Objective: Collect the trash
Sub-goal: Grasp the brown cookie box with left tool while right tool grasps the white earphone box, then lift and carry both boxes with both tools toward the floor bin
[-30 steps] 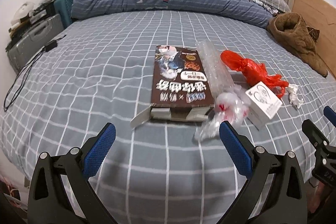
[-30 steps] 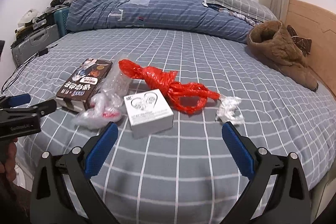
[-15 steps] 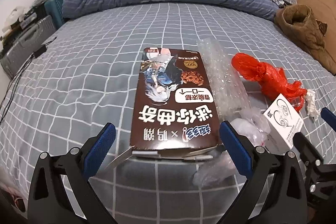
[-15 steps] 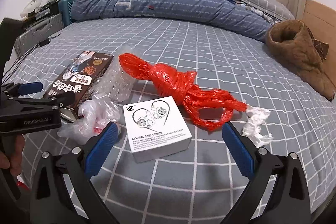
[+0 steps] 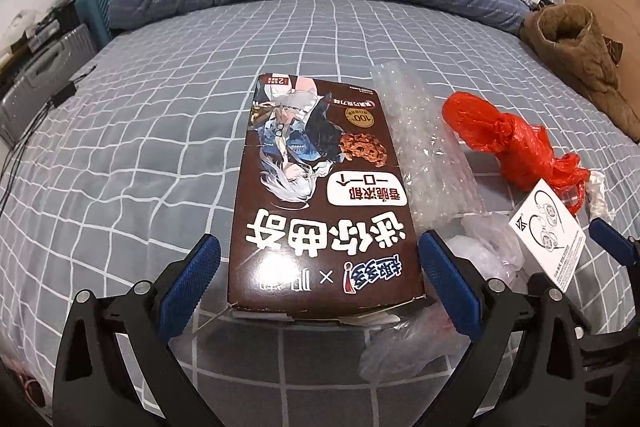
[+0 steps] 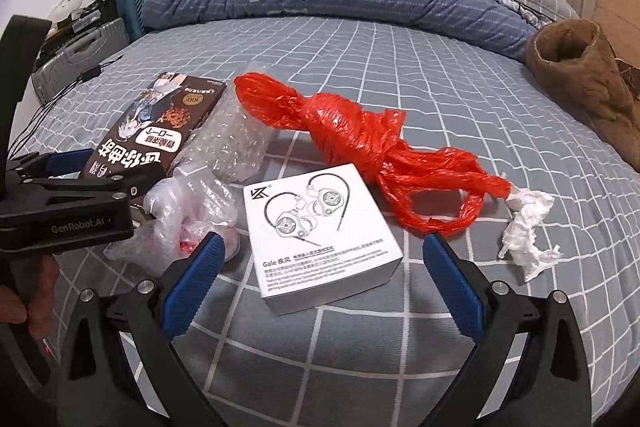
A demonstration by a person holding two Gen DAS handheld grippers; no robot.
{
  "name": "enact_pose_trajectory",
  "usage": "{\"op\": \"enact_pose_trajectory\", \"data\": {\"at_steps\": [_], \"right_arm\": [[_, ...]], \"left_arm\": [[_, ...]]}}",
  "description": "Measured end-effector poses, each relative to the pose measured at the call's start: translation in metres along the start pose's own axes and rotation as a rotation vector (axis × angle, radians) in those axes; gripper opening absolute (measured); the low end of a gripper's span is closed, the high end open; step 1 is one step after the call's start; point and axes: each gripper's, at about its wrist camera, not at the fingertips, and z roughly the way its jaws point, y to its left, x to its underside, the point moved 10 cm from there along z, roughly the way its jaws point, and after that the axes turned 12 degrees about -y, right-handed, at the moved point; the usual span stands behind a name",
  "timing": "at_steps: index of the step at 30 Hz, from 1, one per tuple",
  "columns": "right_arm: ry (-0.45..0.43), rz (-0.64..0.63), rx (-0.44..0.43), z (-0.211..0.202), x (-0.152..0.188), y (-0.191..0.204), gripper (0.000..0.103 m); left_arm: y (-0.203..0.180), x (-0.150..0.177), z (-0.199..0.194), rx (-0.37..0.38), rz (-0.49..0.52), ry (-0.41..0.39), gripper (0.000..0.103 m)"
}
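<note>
Trash is lying in a loose cluster on the grey checked bedsheet [image 5: 160, 131] in front of me. Farthest left, I am holding my left gripper [image 5: 320, 281] with its jaws spread wide around the near end of the brown cookie box [image 5: 320, 195]; the blue pads [image 5: 192, 277] are standing just off either side of the cardboard, not touching it. The box is lying flat, its print upside down to me. Just to its right, a strip of clear bubble wrap [image 5: 424, 151] is lying alongside it, and a crumpled clear plastic bag [image 6: 188, 211] is resting at the wrap's near end. Next along, I am holding my right gripper [image 6: 320, 281] wide open and empty, its jaws flanking the near edge of the white earphone box [image 6: 320, 235] without contact. Behind that box, a knotted red plastic bag [image 6: 360, 139] is stretching across the sheet, its loose handles trailing right. At the tip of those handles, a crumpled white tissue [image 6: 528, 231] is lying. Farthest right, a brown fleece garment [image 6: 584, 83] is sitting well apart from the trash.
</note>
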Motion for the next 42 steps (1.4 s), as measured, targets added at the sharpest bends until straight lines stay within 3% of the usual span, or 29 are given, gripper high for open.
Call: {"op": "enact_pose_trajectory", "data": {"at_steps": [5,10,16,42], "right_arm": [[0.002,-0.004,-0.012,0.001,0.003,0.006,0.095],[0.002,0.014,-0.024,0.004,0.004,0.006,0.095],[0.010,0.019,-0.011,0.006,0.006,0.001,0.074],[-0.020,0.011,0.024,-0.026,-0.012,-0.006,0.073]], "left_arm": [[-0.004,0.008,0.003,-0.006,0.023,0.008,0.097],[0.004,0.014,0.012,-0.004,-0.031,0.025,0.097],[0.006,0.015,0.011,-0.006,-0.043,0.012,0.089],[0.016,0.007,-0.032,-0.017,-0.063,-0.060,0.088]]}}
